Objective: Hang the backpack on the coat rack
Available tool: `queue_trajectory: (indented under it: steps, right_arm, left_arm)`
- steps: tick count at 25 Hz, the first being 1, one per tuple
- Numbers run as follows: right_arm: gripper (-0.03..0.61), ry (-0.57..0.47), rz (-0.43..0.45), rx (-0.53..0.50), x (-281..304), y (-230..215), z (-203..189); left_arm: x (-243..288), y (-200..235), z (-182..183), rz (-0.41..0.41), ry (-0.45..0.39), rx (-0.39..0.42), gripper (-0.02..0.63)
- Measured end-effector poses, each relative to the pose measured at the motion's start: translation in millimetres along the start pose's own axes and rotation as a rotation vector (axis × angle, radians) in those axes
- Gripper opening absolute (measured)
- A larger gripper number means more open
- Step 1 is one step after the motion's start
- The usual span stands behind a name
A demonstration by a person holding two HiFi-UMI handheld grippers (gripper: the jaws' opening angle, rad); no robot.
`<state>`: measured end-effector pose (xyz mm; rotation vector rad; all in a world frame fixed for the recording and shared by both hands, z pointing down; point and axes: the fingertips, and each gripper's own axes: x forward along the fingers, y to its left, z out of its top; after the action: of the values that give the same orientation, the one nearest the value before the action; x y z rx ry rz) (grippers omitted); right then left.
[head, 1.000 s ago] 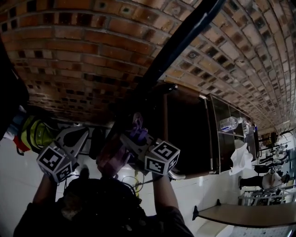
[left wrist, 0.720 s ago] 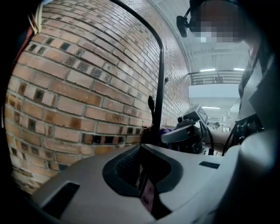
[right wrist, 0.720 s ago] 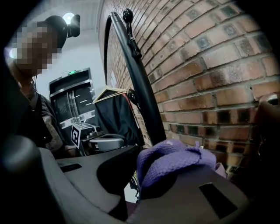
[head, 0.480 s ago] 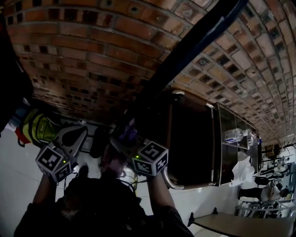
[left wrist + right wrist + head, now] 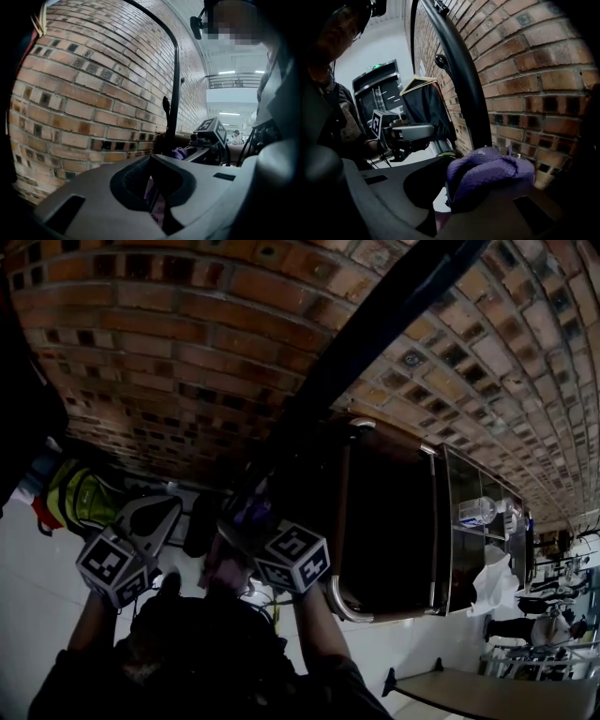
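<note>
The coat rack's black pole (image 5: 375, 324) runs up along the brick wall, with a knobbed hook (image 5: 165, 104) on it. The pink-purple backpack (image 5: 225, 563) hangs low between both grippers, mostly hidden by them. My right gripper (image 5: 248, 517) is shut on the backpack's purple woven strap (image 5: 487, 166), right beside the pole (image 5: 454, 70). My left gripper (image 5: 141, 521) sits to its left, jaws together on pinkish-purple backpack fabric (image 5: 157, 206). Each gripper shows in the other's view: the right gripper (image 5: 206, 140), the left gripper (image 5: 405, 133).
A dark wooden cabinet (image 5: 384, 512) with a metal rail stands right of the pole. A yellow-green bag (image 5: 75, 498) lies at the left by the wall. A dark garment (image 5: 424, 110) hangs further along the wall. A table edge (image 5: 487, 676) is at lower right.
My right gripper has sunk a little and drifted left with the purple strap still in it. The left gripper has barely moved.
</note>
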<state>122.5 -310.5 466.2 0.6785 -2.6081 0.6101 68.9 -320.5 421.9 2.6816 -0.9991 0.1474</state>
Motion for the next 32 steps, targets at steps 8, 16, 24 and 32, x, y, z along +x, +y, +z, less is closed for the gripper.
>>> queue_trajectory:
  steps: [8, 16, 24, 32]
  right_arm:
    - [0.002, 0.026, 0.029, 0.001, 1, 6, 1]
    - [0.002, 0.039, 0.106, -0.016, 1, 20, 15]
    - [0.002, 0.092, 0.091, 0.032, 19, 7, -15]
    - [0.002, 0.019, 0.030, 0.070, 31, -1, -31]
  left_arm:
    - [-1, -2, -3, -0.009, 0.007, 0.002, 0.034]
    - [-4, 4, -3, 0.000, 0.005, -0.003, 0.034]
    - [-11, 10, -11, 0.010, 0.021, -0.013, 0.034]
    - [-13, 13, -14, 0.002, 0.025, -0.016, 0.034]
